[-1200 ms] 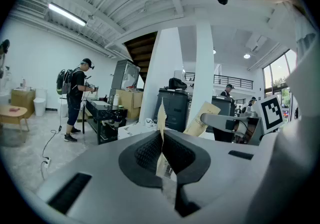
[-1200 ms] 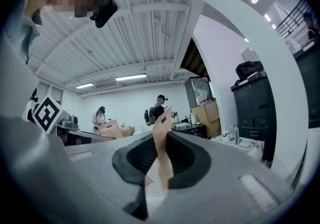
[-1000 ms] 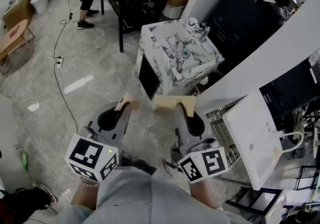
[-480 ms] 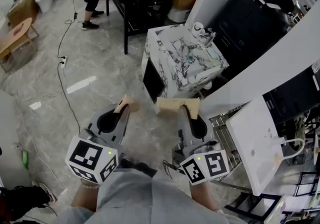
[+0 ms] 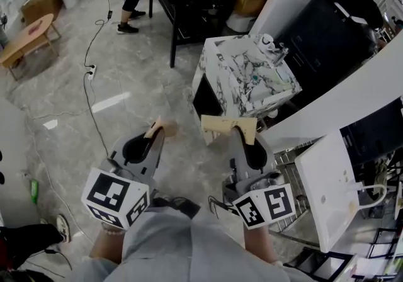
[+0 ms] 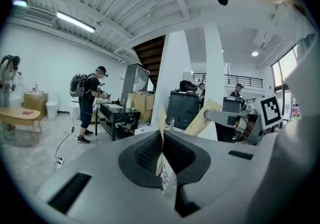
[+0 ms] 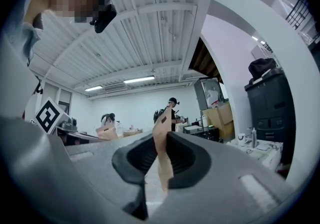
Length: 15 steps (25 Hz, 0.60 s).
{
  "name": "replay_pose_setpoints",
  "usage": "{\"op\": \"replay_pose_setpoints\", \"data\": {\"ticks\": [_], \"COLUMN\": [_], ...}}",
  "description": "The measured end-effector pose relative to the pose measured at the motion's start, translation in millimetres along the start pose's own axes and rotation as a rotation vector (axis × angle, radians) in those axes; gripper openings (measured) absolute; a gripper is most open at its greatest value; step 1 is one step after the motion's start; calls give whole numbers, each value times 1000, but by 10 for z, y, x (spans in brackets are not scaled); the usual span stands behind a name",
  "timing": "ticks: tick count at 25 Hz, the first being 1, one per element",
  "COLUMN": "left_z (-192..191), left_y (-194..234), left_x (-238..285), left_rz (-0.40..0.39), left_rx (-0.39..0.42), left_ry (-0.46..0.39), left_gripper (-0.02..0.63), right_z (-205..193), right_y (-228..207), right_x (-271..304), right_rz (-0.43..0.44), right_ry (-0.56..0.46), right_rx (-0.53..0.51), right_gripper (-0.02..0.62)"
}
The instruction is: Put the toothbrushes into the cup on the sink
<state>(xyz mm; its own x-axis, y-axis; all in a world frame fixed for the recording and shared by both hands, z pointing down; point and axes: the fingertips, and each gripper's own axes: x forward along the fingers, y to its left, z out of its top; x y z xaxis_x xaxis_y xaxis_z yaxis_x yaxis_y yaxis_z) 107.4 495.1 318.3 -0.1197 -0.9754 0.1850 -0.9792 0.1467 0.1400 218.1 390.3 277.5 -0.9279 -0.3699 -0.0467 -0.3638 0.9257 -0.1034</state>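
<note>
left tool (image 5: 155, 135), right tool (image 5: 234, 137) grip packs (image 5: 217, 126), maybe toothbrushes; sink (image 5: 236, 67) ahead.

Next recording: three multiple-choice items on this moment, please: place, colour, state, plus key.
1. Where is the marble sink unit relative to the left gripper and right gripper? A ahead of them; B directly beneath them; C behind the person.
2. What colour are the flat packets they hold? A blue; B tan; C black.
3. The right gripper's jaws: A apart, empty; B shut on a packet; C out of view.
Key: 1 A, head view shows it beyond both; 2 B, left packet and right packet are tan; 3 B, pads press the packet.
</note>
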Motion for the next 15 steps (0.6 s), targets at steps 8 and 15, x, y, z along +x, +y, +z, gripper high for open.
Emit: {"op": "replay_pose_setpoints", "data": {"ticks": [8, 15], "left_z": [-21, -7], "left_y": [303, 443], "left_x": [-284, -311], "left_rz": [30, 50], "left_rx": [-6, -12], "left_ry": [-16, -23], "left_gripper": [6, 6], "right_z": [-90, -114], "right_y": [345, 396], "right_x": [142, 219], "right_rz": [22, 30], "right_ry": [5, 12], "right_rx": [29, 28], "right_gripper": [43, 43]}}
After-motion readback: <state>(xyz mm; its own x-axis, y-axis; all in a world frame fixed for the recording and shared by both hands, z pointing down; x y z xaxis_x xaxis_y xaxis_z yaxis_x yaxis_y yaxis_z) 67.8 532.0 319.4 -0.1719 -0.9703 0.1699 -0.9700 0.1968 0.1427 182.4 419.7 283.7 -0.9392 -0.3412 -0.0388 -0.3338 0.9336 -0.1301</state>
